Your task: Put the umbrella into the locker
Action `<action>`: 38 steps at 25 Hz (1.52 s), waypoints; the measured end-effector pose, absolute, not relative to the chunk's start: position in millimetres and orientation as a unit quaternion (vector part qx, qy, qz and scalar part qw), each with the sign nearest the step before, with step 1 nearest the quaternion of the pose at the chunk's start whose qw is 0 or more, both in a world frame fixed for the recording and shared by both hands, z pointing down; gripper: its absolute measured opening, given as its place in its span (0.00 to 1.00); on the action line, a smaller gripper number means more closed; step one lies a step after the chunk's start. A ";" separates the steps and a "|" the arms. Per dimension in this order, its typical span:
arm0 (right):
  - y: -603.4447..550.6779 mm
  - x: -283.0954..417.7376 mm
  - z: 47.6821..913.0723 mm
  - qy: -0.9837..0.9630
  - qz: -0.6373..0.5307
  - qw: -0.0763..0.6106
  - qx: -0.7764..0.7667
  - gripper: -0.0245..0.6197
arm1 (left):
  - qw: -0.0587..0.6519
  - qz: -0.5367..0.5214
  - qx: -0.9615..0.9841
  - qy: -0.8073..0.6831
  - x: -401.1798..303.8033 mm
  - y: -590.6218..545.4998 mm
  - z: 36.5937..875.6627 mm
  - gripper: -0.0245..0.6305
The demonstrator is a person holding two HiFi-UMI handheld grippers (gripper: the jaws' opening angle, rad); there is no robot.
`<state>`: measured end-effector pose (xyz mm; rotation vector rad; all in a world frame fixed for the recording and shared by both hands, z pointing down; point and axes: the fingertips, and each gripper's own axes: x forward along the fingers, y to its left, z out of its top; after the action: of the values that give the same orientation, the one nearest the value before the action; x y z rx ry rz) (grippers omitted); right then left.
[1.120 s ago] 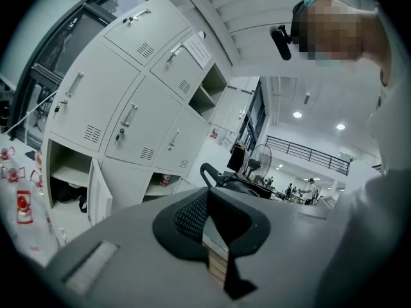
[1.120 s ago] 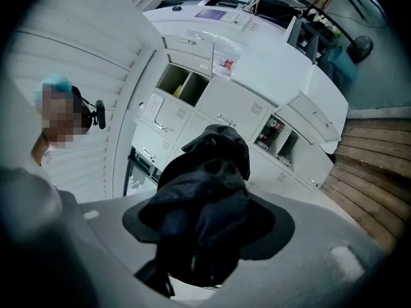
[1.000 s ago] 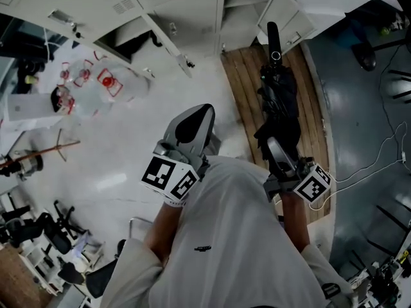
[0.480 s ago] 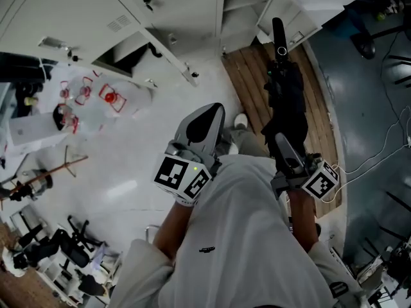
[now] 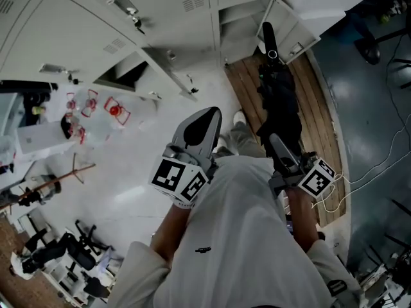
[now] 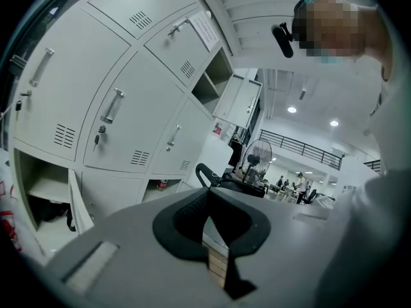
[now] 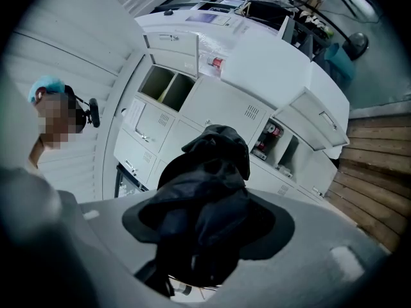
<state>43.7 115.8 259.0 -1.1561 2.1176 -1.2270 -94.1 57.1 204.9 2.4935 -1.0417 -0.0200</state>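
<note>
**Umbrella, black, folded: held before the lockers (image 5: 186, 8)**
Right tool (image 5: 276, 144) pinches the umbrella (image 5: 280, 98) at its bunched canopy, handle forward. Left tool (image 5: 204, 117) is pressed together, empty. Advised: keep the shaft level and aim the handle into an open compartment (image 5: 239, 15).

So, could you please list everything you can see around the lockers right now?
lockers: one bank, off-white, ahead; several doors open
umbrella: one, black, folded, pointing at the lockers above the boards
wooden boards: one strip, brown, floor at right
plastic bag: one, clear with red print, floor at left
cable: one, white, grey floor at right
fan: one, black, far hall
left gripper: one, grey, jaws together, empty
right gripper: one, grey, jaws closed on the umbrella
shirt: one, white, bottom centre
</note>
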 end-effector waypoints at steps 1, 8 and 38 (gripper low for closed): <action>108.9 46.6 260.1 0.765 -0.443 0.213 -0.416 0.48 | 0.217 -0.005 0.901 -0.376 -90.1 50.6 204.2 0.07; 63.3 71.1 275.4 0.757 -0.466 0.209 -0.407 0.48 | 0.224 0.008 0.893 -0.391 -67.7 2.0 209.3 0.07; -67.8 124.8 352.9 0.776 -0.493 0.107 -0.378 0.48 | 0.263 0.040 0.858 -0.440 -5.5 -108.7 278.1 0.07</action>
<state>124.8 -67.8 352.9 -1.1136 2.2858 -1.4523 -5.5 -108.7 278.1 2.3204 -1.1902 0.1074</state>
